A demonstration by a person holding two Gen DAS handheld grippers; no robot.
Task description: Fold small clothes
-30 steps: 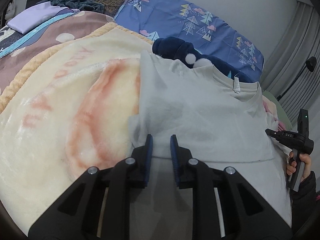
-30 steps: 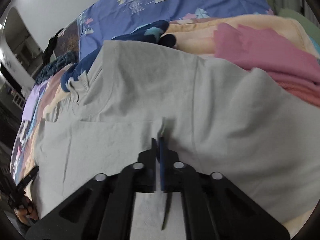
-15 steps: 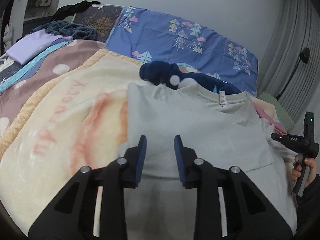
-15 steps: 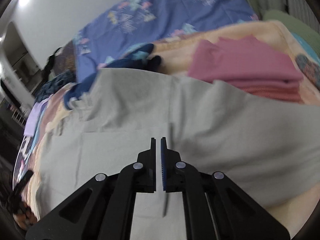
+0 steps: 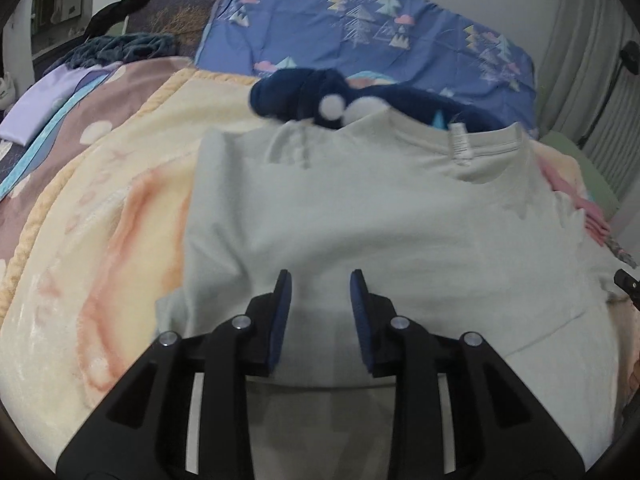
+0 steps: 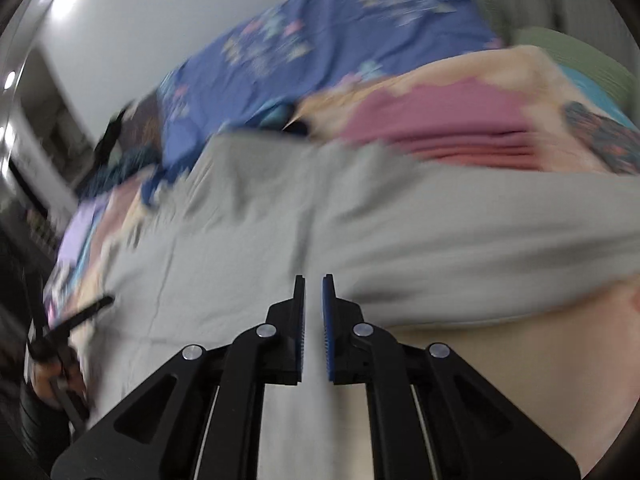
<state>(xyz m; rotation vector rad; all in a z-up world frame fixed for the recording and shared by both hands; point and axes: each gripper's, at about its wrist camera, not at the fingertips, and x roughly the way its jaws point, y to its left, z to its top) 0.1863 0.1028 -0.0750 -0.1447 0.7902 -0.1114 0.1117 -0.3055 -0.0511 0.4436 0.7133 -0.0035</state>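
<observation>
A pale grey T-shirt [image 5: 360,220] lies flat on the bed, collar and label toward the pillows, its left side folded in over the body. It also fills the blurred right wrist view [image 6: 280,232]. My left gripper [image 5: 320,280] is open and empty, held just above the shirt's lower middle. My right gripper [image 6: 312,280] is slightly open with nothing between its pads, above the shirt's right part. The left gripper shows at the left edge of the right wrist view [image 6: 68,328].
The shirt lies on a cream and peach blanket [image 5: 100,220]. A dark blue plush garment [image 5: 320,96] lies at the collar, in front of a blue patterned pillow [image 5: 380,36]. Folded pink clothes [image 6: 440,124] are stacked to the right. Curtains [image 5: 592,60] hang at far right.
My right gripper was shut on a fold of the shirt; it has let go, opened slightly and is moving. My left gripper has opened wider and lifted back a little.
</observation>
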